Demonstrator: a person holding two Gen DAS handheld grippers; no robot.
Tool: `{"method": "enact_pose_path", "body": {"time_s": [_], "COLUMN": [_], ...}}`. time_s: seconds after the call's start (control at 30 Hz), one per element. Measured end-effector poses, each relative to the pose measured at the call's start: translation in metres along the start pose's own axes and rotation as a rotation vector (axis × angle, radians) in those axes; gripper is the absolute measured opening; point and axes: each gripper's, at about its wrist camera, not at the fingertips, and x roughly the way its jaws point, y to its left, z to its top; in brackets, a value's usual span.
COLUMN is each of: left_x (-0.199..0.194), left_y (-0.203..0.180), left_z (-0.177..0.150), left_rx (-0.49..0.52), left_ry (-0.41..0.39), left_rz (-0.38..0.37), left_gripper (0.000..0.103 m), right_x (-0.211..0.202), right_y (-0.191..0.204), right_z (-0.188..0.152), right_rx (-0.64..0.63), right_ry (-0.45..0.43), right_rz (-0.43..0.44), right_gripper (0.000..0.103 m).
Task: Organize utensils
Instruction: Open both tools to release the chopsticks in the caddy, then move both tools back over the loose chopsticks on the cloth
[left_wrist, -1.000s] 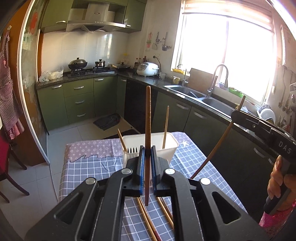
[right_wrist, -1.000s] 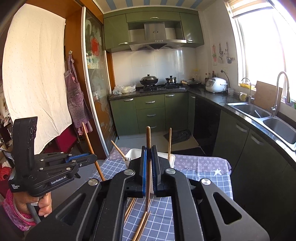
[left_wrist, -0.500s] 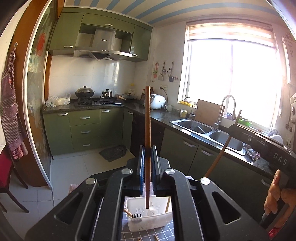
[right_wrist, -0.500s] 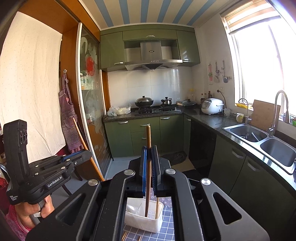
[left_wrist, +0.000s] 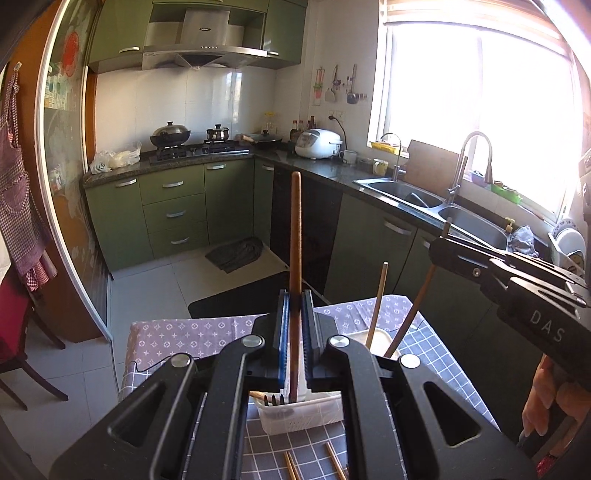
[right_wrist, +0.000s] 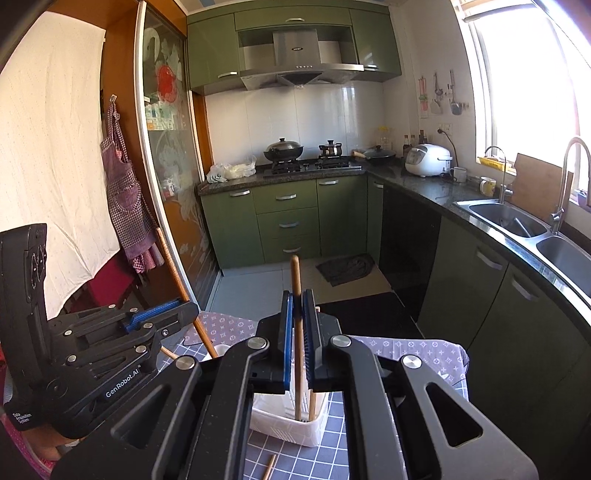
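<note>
Left hand-held gripper: the black left hand-held gripper (left_wrist: 294, 332) has its blue-lined jaws pressed onto a long, round, dark reddish-brown wooden chopstick (left_wrist: 295, 258), pinching it near its lower half.
Left chopstick: it stands upright between the jaws, its rounded top high above them, its lower end inside the white slotted plastic utensil basket (left_wrist: 295, 415).
Right hand-held gripper: the black right hand-held gripper (right_wrist: 298, 332) pinches a lighter brown, smooth wooden chopstick (right_wrist: 295, 288) the same way, jaws shut on its shaft.
Right chopstick: nearly upright, its tip down inside the basket (right_wrist: 288, 421), just beside another stick already standing there.
Basket: rectangular, thin-walled, ribbed on the side; it sits on the bench right under both gripper noses. Dark fork tines (left_wrist: 273, 398) and a pale stick (left_wrist: 376, 306) leaning on its far rim show in the left view.
Bench: covered by a grey-blue checked cloth (left_wrist: 266, 443) with a purple patterned border at the far edge.
Loose chopsticks: a few brown wooden ones (left_wrist: 291, 465) lie flat on the cloth, near the basket's close side.
Person: a hand (left_wrist: 546, 402) grips the right tool's handle.
</note>
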Motion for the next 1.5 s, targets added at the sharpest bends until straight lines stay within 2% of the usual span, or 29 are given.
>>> {"method": "enact_pose_path", "body": {"time_s": [0.2,0.37,0.47,0.57,0.7,0.77,0.9,1.0,1.13,1.3,1.5], "left_x": [-0.001,-0.024,-0.042,-0.056,-0.062,-0.058,-0.032,-0.009,0.014,0.033,0.045], "left_y": [0.001,-0.002,-0.003,-0.002,0.003,0.007,0.015,0.017,0.013,0.01,0.011], "left_z": [-0.01,-0.015,-0.024,-0.041,-0.077,-0.099,-0.14,-0.163,-0.181,-0.192,-0.196], "left_rx": [-0.01,-0.003,0.003,-0.002,-0.023,-0.037,-0.075,-0.114,-0.13,-0.14,-0.144], "left_ry": [0.012,-0.012,-0.015,0.005,0.098,0.163,0.324,0.443,0.544,0.619,0.652], "left_rz": [0.007,0.01,0.013,0.022,0.021,0.019,0.004,-0.018,-0.037,-0.031,-0.024], "left_gripper": [0.014,0.022,0.028,0.037,0.037,0.037,0.037,0.036,0.032,0.014,0.014], "right_x": [-0.01,-0.046,-0.069,-0.083,-0.081,-0.075,-0.053,-0.041,-0.035,-0.029,-0.027], "right_y": [-0.001,-0.001,-0.003,-0.01,-0.016,-0.017,-0.018,-0.017,-0.021,-0.031,-0.04], "right_z": [-0.006,-0.019,-0.039,-0.073,-0.131,-0.162,-0.216,-0.24,-0.255,-0.259,-0.263], "right_rx": [0.009,0.022,0.039,0.077,0.119,0.128,0.137,0.146,0.169,0.187,0.214], "right_ry": [-0.015,-0.059,-0.072,-0.039,0.054,0.116,0.25,0.31,0.342,0.358,0.365], "right_rz": [-0.001,0.002,-0.004,-0.007,-0.042,-0.069,-0.109,-0.119,-0.11,-0.104,-0.099], "right_gripper": [0.009,0.012,0.018,0.024,0.024,0.029,0.031,0.031,0.031,0.032,0.032]}}
